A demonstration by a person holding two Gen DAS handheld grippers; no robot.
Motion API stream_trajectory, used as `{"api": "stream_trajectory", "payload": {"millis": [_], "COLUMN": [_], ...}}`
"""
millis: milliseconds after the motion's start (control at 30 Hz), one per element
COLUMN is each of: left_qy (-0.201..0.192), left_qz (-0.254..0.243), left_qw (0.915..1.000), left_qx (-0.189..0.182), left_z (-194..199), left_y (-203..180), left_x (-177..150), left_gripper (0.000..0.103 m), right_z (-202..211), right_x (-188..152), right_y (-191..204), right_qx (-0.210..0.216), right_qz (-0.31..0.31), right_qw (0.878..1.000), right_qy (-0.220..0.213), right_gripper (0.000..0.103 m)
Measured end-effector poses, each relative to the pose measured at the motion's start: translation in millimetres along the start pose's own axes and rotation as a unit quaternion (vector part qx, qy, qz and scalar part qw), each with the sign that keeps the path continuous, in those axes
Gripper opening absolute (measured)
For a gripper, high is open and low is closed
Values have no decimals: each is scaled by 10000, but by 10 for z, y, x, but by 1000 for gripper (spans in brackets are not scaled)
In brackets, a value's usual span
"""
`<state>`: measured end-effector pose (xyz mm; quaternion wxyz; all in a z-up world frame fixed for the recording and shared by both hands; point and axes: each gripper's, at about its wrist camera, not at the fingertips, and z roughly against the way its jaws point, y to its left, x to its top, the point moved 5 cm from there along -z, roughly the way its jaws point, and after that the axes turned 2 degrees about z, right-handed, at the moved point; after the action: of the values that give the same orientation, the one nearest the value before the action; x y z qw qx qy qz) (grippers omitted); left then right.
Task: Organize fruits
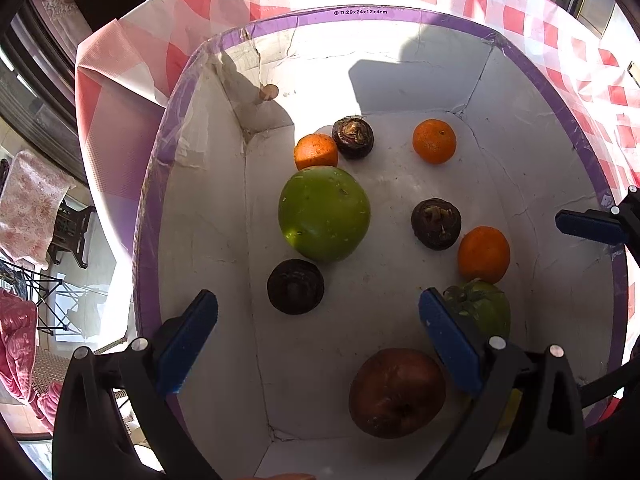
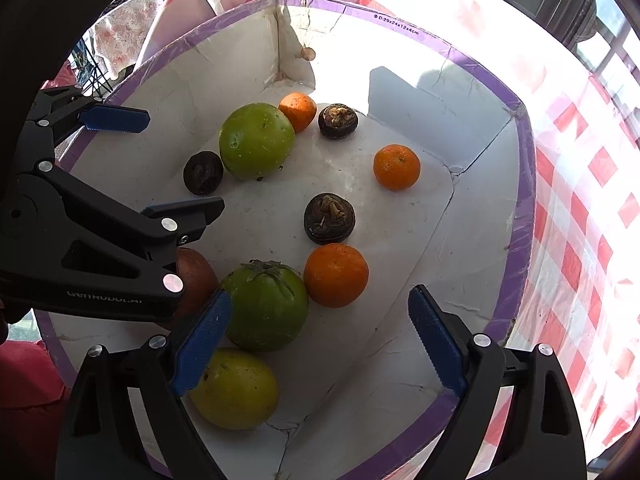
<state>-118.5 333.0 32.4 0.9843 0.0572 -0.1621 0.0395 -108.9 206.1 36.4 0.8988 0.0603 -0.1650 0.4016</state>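
Note:
A white box with a purple rim [image 1: 360,14] holds the fruit. In the left wrist view a big green apple [image 1: 324,213] lies in the middle, with three oranges [image 1: 434,141], three dark mangosteens [image 1: 436,223], a green persimmon [image 1: 480,308] and a red-brown apple [image 1: 397,392] around it. My left gripper [image 1: 318,340] hangs open over the box floor, empty. My right gripper [image 2: 320,340] is open too. The green persimmon [image 2: 266,306] lies against its left pad, an orange [image 2: 336,274] just beyond. A yellow-green fruit [image 2: 236,388] sits under that finger. The left gripper [image 2: 176,162] partly hides the red-brown apple [image 2: 196,276].
The box rests on a red and white checked tablecloth [image 1: 520,20]. The table's edge falls away at the left, where a chair draped in flowered cloth [image 1: 28,208] stands on the floor. Strong sunlight and shadows cross the far box wall [image 1: 400,80].

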Motion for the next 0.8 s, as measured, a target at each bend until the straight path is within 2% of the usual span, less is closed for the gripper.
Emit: {"api": "stream_trajectory", "payload": {"millis": [800], "left_qy": [-2], "left_qz": [21], "left_qw": [10000], "left_qx": [-30], "left_z": [0], "left_y": [4], "left_x": [-12], "left_gripper": [101], "right_z": [-7], "right_x": [2], "right_y": [11], "right_qx": [-21], "right_qz": [36], "right_qw": [10000], "right_qy": [12], "right_gripper": [86]}}
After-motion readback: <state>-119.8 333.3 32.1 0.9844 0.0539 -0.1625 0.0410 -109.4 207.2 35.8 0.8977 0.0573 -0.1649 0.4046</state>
